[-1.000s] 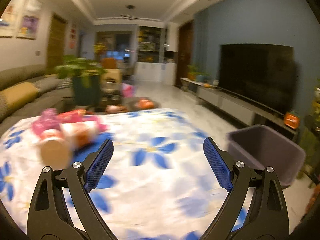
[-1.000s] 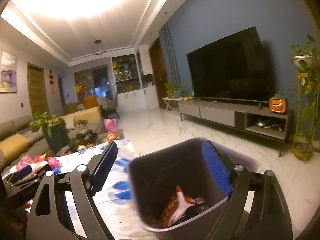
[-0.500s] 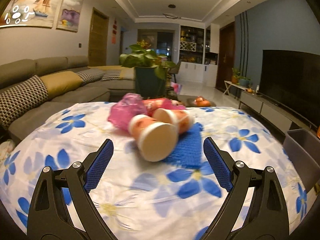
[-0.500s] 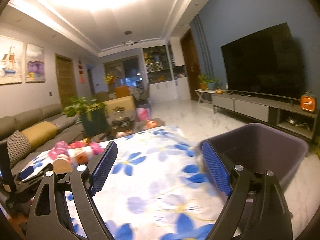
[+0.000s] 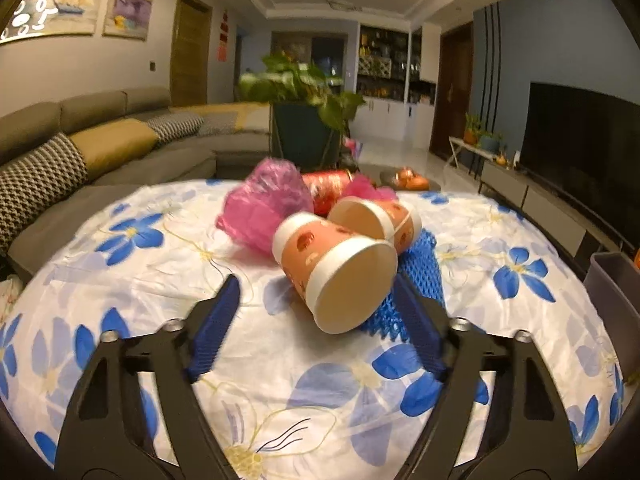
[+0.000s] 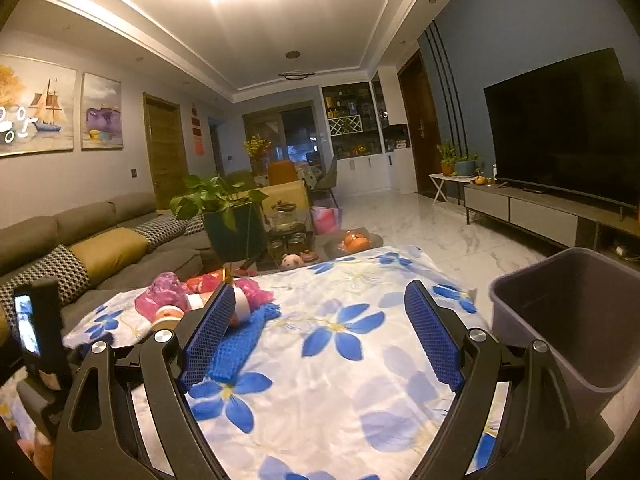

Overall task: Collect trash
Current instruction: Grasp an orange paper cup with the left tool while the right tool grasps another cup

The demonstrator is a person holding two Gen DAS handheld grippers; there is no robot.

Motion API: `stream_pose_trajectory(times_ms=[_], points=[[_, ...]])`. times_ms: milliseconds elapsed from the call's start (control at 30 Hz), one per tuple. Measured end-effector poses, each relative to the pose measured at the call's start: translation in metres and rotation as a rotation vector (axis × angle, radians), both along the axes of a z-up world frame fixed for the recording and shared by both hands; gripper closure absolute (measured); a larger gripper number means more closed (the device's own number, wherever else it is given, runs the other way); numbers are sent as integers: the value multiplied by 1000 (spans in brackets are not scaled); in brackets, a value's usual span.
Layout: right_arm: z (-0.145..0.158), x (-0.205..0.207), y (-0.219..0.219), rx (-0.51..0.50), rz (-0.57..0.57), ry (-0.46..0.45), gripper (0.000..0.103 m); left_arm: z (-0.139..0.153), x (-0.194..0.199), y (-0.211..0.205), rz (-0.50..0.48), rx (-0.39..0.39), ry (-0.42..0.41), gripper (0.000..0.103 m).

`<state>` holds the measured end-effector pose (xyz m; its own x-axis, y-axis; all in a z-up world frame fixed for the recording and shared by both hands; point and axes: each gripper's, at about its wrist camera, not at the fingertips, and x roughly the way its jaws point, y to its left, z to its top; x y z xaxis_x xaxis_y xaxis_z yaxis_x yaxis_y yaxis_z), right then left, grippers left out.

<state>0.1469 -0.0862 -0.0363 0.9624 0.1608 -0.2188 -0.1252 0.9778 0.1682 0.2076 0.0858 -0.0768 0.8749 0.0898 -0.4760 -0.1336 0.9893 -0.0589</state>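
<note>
Jaws of the left gripper (image 5: 316, 312) have just been closing, apart and gripping nothing, the nearest paper cup (image 5: 334, 270) lying just ahead between their tips. It hides part of the second cup (image 5: 380, 218), the blue mesh (image 5: 420, 264) and pink bag (image 5: 266, 202) on the bench (image 5: 120, 280). The right gripper (image 6: 320, 308) stands wide and empty; the bin (image 6: 568, 320), right of the cup, is cut off.

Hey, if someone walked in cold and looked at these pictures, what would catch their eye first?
Probably the little heap of trash on the flowered tablecloth: two paper cups lying on their sides on a blue net, with a crumpled pink bag behind. The left gripper points at the nearer cup, jaws just closing and not yet touching it. A grey bin waits at the table's right edge.
</note>
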Motion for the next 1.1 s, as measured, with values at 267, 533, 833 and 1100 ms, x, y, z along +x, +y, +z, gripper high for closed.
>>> stream_pose_trajectory(times_ms=[267,533,833,1100], points=[[-3,20,29,-41,47,26,23,-19,25,16,4,-90,130,89],[-14,36,61,-94,83,62,29,-20,19,33,10,-182,116,101],[-16,60,99,-136,103,83,32,17,-9,73,91,-157,-14,101],[-28,97,145,-196,119,130,44,32,-5,110,190,-124,-62,101]])
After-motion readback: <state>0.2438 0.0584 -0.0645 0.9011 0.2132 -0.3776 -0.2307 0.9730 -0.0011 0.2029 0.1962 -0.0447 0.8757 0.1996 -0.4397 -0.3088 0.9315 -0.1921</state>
